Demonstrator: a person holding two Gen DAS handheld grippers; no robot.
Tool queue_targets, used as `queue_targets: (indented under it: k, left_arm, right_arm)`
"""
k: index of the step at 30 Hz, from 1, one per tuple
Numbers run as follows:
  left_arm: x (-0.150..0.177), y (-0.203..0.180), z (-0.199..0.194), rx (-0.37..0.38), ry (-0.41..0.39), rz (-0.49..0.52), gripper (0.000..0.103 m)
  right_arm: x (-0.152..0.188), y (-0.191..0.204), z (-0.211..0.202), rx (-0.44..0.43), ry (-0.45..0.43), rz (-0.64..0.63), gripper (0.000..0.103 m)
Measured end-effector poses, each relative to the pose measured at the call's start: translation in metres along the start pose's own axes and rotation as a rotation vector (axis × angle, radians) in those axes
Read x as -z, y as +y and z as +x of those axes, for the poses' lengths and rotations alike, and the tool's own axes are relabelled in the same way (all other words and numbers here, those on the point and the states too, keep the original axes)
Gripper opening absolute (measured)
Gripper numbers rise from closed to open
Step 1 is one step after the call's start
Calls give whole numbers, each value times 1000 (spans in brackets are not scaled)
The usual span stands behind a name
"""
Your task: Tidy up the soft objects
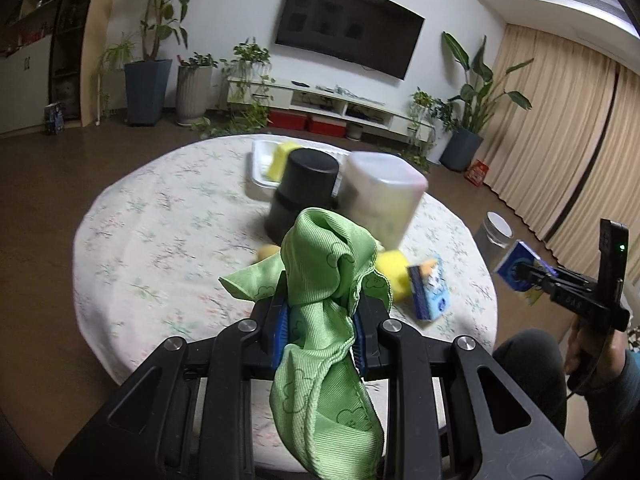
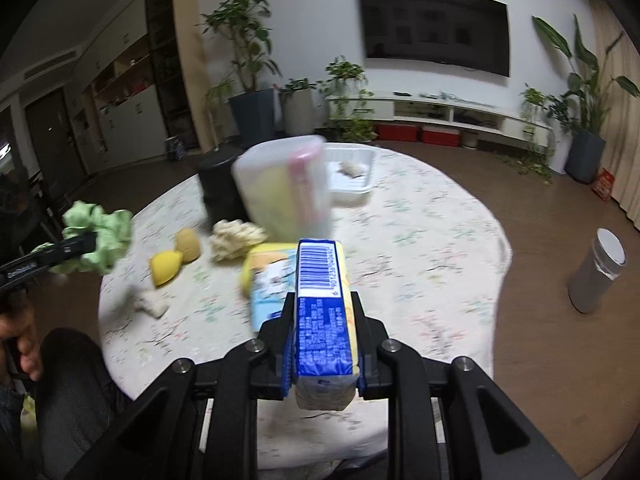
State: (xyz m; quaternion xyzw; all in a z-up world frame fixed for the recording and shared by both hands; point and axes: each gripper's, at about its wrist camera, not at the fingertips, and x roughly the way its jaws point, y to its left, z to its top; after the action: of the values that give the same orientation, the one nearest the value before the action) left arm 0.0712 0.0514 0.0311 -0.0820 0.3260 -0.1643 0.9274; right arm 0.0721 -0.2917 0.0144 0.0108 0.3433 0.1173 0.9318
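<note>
L gripper [image 1: 320,320] is clamped on 1 green cloth [image 1: 324,280]; cloth is bunched above the fingers and a long tail is draped below them, all held above the near edge of the round table [image 1: 132,240]. R gripper [image 2: 324,332] is closed on 1 blue-and-yellow tissue pack [image 2: 322,304], held upright w/ barcode end pointing fwd, also above the near table edge.

Counted on the floral tablecloth, relative to the clear lidded container [image 2: 284,188] at table centre:
- 1 black cylinder [image 2: 220,184] just beside it on the L, touching or nearly so – can't be told.
- 1 white tray [image 2: 352,172] behind it; 1 pale crumpled item [image 2: 350,168] is seen in the tray from the R wrist view, 1 yellow sponge [image 1: 280,156] in it from the L wrist view.
- 1 cream fluffy item [image 2: 236,238] right in front of it.
- 2 yellowish sponges [image 2: 176,256] in front-L, touching each other.
- 1 more pale fluffy piece [image 2: 150,300] further front-L, near the table edge.
- 1 light-blue pack [image 2: 272,280] in front, lying on a yellow item, just ahead of the R gripper.

Edges/room: R half of the table beside the container is bare cloth out to the rim; far-L part likewise. 1 grey bin [image 2: 598,270] is stood on the floor well apart, to the R. Both views are motion-blurred around the container.
</note>
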Motion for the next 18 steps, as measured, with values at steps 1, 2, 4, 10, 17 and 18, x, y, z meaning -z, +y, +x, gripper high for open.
queue_targets:
  k: [1,2,4,10,17,18]
  left_arm:
    - [-2,6,-1,-10,-3,-10,23]
    - [-5,12,-2,-19,-6,-18,23]
    - [-15,24,-5,-39,-20,-24,23]
    - [-72,48,-16,-109,-80,30,23]
    - [-159,51,2,-167,-88,161,23]
    - [-173,49,7,-178,-82,187,23]
  right_arm:
    - [-3,-7,-1,16,-2,0,24]
    - [-4,-13,-2,28,-4,1,24]
    - [-10,-26,-3,51,-9,5,24]
    - [-43,-67,-11,134,-47,-5,24]
    - [-132,-118,-7,227,-100,-65,24]
    - [-148,-125,-6,234,-104,-72,24]
